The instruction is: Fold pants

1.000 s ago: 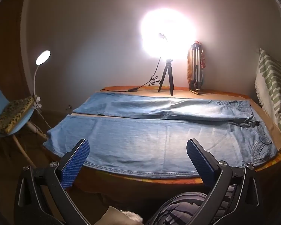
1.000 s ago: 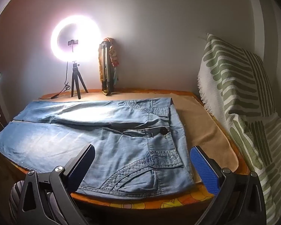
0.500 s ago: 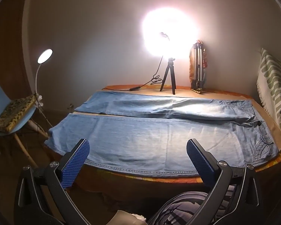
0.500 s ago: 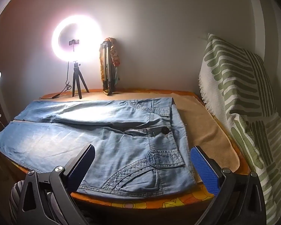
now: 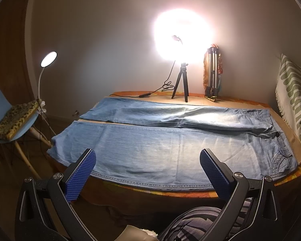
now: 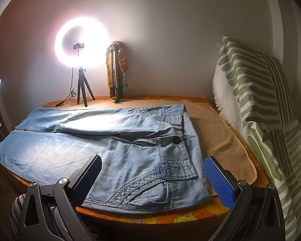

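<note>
Light blue jeans [image 5: 160, 140] lie spread flat across the table, legs side by side pointing left, waistband to the right. In the right wrist view the jeans [image 6: 118, 148] show the waistband button and front pocket at the near right corner. My left gripper [image 5: 147, 168] hangs open in front of the table's near edge, level with the near leg's side seam. Over the near edge by the pocket and waistband, my right gripper [image 6: 152, 174] is open too. Neither holds anything.
A lit ring light on a tripod [image 5: 181, 84] and a folded tripod [image 5: 211, 74] stand at the table's far edge. A green-striped cloth [image 6: 260, 108] hangs at the right. A blue chair [image 5: 8, 124] with a lamp stands left. A tan cloth [image 6: 220, 140] lies under the jeans.
Both views have shifted slightly, the table sinking a little in the left wrist view. The jeans have not moved and both grippers stay open.
</note>
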### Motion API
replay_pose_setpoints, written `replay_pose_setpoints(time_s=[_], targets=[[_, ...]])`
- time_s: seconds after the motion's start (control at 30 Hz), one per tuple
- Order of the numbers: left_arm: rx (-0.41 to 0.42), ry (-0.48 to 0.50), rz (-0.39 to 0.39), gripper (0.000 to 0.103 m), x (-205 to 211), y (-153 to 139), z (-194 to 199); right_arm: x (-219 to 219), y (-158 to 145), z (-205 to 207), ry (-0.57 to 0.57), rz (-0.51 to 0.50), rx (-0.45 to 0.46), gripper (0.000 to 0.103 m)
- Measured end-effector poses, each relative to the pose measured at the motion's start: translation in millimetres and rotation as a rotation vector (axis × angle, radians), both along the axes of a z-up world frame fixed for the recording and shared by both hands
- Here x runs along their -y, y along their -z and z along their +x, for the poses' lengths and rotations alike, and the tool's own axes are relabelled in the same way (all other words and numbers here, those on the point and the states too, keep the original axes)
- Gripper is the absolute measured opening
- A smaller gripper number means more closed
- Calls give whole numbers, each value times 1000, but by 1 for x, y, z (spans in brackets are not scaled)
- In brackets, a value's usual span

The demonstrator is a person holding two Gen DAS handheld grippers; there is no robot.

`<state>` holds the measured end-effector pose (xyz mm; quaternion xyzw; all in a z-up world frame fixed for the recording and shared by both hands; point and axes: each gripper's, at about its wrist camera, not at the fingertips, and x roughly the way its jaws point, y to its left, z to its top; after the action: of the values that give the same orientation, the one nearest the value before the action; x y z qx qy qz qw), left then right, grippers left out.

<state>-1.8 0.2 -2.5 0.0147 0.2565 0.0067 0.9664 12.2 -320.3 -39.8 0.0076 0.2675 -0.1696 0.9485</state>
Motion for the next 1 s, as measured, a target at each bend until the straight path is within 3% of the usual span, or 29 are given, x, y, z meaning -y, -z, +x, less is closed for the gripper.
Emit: replay_pose_setpoints(time_s=[1.0], targets=[[-10, -4, 9, 103, -2, 0, 2, 1, 1, 5, -8, 8, -9, 103]])
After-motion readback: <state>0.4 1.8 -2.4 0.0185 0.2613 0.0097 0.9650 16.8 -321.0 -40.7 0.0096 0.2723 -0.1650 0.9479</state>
